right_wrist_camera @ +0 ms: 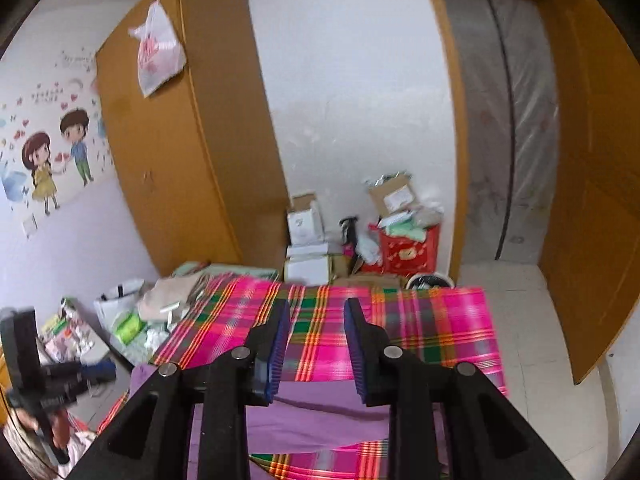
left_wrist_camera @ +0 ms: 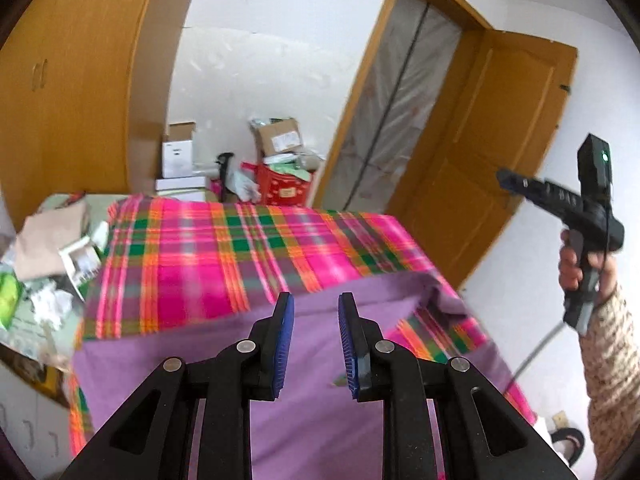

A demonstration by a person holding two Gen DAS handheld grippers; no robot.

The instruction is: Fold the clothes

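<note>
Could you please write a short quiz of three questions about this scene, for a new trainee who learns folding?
1. True or false: the left gripper is shut on the purple garment.
2. What lies under the purple garment? A) a white sheet B) a pink plaid blanket C) a bare wooden table
3. Fill in: the right gripper is ____, with nothing between its fingers.

Key
1. False: its jaws stand apart above the cloth, holding nothing.
2. B: the garment is spread on the plaid blanket.
3. open
</note>
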